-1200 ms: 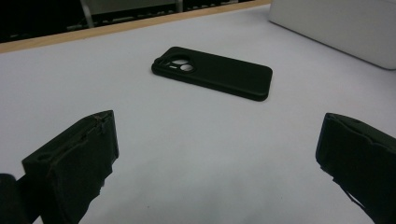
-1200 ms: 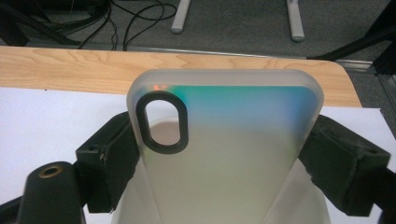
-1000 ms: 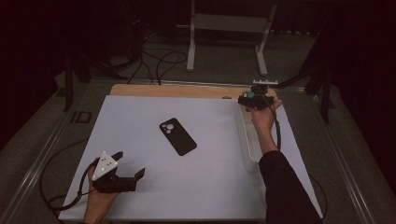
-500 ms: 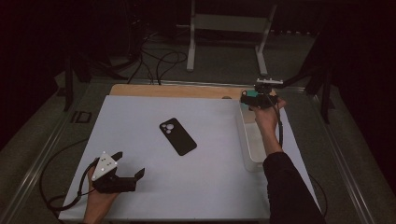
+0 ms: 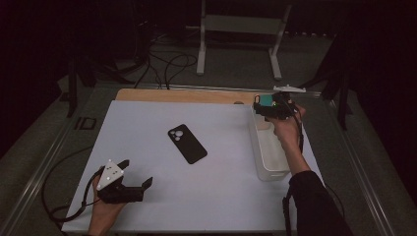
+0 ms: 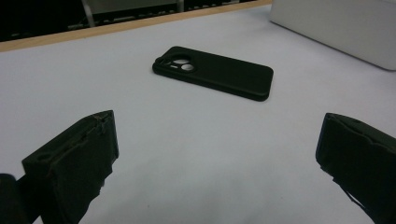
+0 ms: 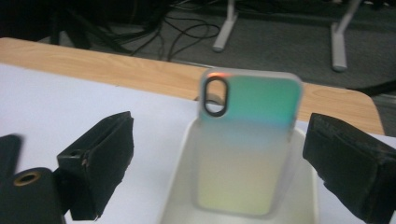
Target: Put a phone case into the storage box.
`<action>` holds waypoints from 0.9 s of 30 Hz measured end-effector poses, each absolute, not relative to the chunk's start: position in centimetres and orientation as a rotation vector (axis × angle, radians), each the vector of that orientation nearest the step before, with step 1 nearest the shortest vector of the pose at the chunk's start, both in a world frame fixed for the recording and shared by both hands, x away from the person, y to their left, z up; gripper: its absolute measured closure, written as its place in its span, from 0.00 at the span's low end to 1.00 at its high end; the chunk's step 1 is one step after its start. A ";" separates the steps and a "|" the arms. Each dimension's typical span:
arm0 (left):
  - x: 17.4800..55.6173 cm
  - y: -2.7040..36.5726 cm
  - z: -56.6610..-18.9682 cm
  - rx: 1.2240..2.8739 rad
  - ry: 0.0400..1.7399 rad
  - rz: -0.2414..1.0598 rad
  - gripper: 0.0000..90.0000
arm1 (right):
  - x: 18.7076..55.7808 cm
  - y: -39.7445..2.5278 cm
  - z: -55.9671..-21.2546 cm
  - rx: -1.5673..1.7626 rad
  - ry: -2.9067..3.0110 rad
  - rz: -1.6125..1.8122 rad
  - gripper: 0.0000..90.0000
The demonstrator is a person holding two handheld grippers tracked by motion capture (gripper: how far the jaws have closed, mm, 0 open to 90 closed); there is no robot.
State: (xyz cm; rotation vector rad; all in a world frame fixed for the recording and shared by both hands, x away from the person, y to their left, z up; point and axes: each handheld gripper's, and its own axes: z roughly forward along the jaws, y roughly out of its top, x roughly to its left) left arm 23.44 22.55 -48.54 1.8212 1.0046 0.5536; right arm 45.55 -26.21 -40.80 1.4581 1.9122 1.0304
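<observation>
A black phone [image 5: 187,144] lies camera side up in the middle of the white mat [image 5: 147,123]; the left gripper view has it [image 6: 215,72] a little ahead of the jaws. My left gripper [image 5: 136,172] [image 6: 217,140] rests near the mat's front left, open and holding nothing. My right gripper [image 5: 260,104] [image 7: 217,140] is over the far end of a white tray [image 5: 268,160], open. An iridescent teal phone case [image 7: 250,140] [image 5: 266,100] stands upright in that end of the tray [image 7: 182,186], between and just beyond the jaws. I cannot tell whether a jaw touches it.
A wooden table edge [image 5: 187,94] runs behind the mat. Beyond it are floor cables [image 5: 167,64] and a white stand's legs [image 5: 236,44]. The left gripper's cable [image 5: 54,196] loops off the mat's front left corner.
The right gripper has shifted slightly to the right at the tray's far end. The left gripper and the black phone have not moved.
</observation>
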 end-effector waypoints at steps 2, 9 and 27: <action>23.4 22.5 -48.6 1.820 1.006 0.553 0.00 | 45.0 -26.1 -40.6 1.438 1.924 1.052 0.10; 23.4 22.5 -48.6 1.820 1.006 0.552 0.00 | 42.6 -25.8 -39.7 1.343 1.954 1.135 0.10; 23.5 22.5 -48.5 1.811 1.010 0.550 0.00 | 35.6 -25.0 -39.0 1.095 2.027 1.303 0.10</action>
